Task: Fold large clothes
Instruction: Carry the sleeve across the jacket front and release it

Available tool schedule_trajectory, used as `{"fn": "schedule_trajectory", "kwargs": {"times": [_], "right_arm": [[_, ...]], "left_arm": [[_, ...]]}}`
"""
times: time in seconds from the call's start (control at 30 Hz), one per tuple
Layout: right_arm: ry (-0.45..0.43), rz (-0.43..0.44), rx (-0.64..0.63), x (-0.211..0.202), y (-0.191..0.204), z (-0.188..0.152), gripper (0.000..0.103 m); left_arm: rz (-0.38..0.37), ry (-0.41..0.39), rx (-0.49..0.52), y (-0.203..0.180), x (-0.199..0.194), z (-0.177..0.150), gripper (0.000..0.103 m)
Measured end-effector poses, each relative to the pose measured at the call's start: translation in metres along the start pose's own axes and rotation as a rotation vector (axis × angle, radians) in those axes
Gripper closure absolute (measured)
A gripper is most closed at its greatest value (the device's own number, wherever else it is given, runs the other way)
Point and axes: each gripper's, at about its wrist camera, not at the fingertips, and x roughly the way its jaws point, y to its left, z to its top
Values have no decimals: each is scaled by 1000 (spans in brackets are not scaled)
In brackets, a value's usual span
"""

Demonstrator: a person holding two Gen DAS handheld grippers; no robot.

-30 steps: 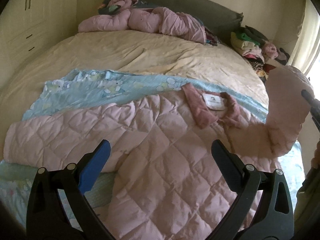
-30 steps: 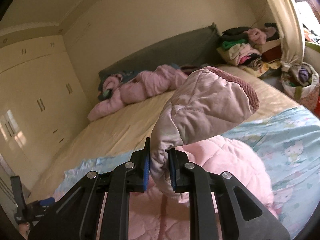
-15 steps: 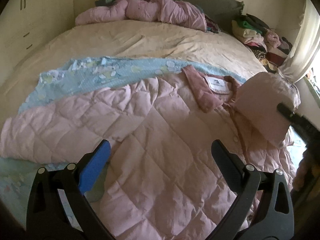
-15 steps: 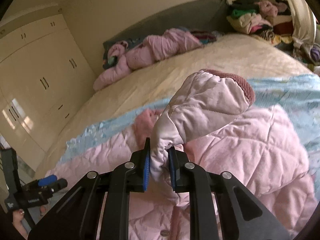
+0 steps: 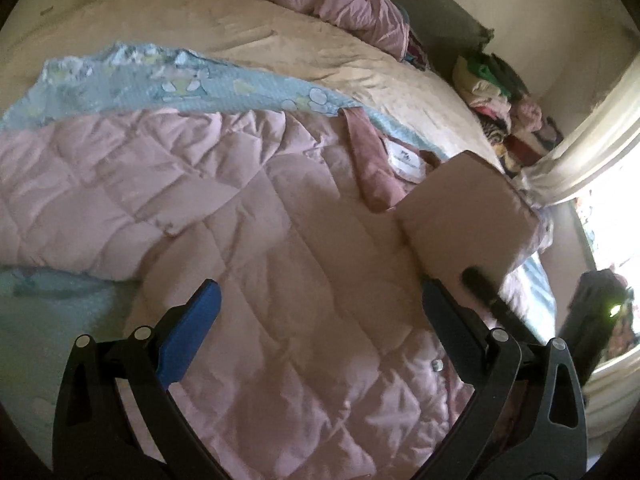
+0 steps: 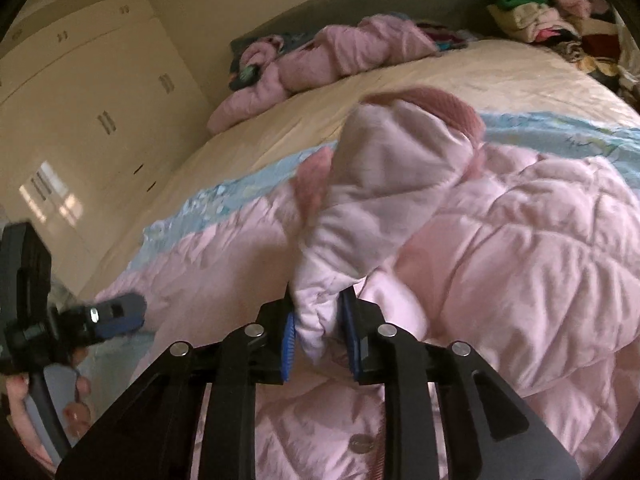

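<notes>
Between the opening right hand-held gripper (image 6: 322, 336) pads: jacket sleeve (image 6: 384, 200); left hand-held gripper (image 5: 320, 312) wide, empty.

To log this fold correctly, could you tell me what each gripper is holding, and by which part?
The right gripper, jaws opening, has the pink jacket's sleeve between them, below the cuff. The left gripper is open and holds nothing.

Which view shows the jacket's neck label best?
The left wrist view: the white neck label lies in plain sight beside the collar. In the right wrist view the raised sleeve hides it.
</notes>
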Motion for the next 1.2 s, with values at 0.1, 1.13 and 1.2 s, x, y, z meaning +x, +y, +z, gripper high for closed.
{"fn": "schedule_trajectory", "kwargs": {"times": [0.1, 1.13, 1.2], "right_arm": [[34, 4, -42, 8, 8, -8, 80], [121, 28, -220, -32, 39, -44, 26], [87, -18, -233, -47, 30, -43, 26]], "left_arm": [[-46, -10, -23, 2, -3, 2, 8], [-151, 103, -192, 18, 70, 4, 13], [-160, 94, -175, 13, 71, 3, 39]]}}
